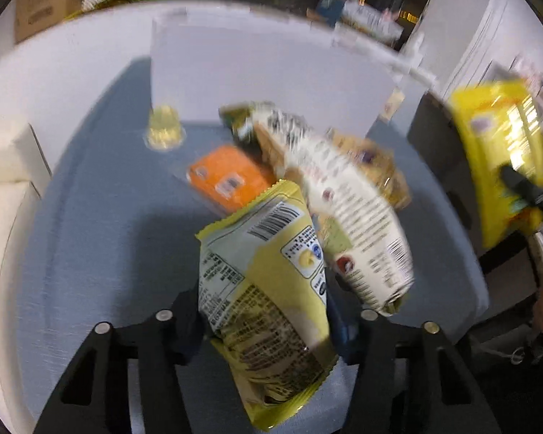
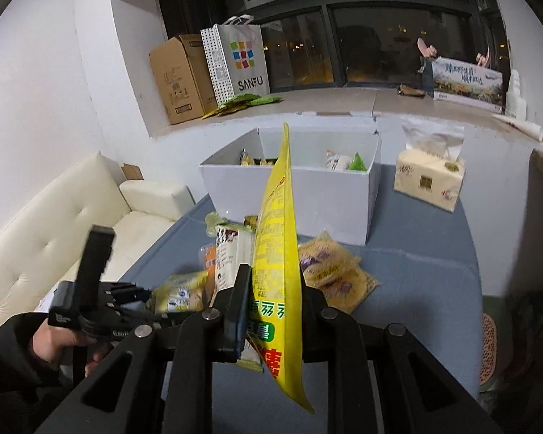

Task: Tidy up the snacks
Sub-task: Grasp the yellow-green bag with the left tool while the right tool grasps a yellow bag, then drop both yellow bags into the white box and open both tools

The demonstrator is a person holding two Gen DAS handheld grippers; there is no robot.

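In the left wrist view my left gripper (image 1: pixel 268 325) is shut on a pale yellow-green snack packet (image 1: pixel 271 289), both pads against its sides. The packet leans on a heap of snacks on the blue-grey table (image 1: pixel 90 235): an orange packet (image 1: pixel 228 181), a long white packet (image 1: pixel 347 217) and tan packets (image 1: pixel 376 166). My right gripper (image 2: pixel 275 282) is shut on a bright yellow packet (image 2: pixel 275 238), held edge-on above the heap, also visible as the bright yellow packet (image 1: pixel 499 166) at the right. Behind the heap stands an open white box (image 2: pixel 289 195) holding several snacks.
A tissue pack (image 2: pixel 430 177) stands right of the box. A clear jelly cup (image 1: pixel 163 130) sits on the table by the box. A cream sofa (image 2: pixel 54 231) lies left of the table. A cardboard box (image 2: pixel 177 79) and a shopping bag (image 2: pixel 239 61) stand on the window sill.
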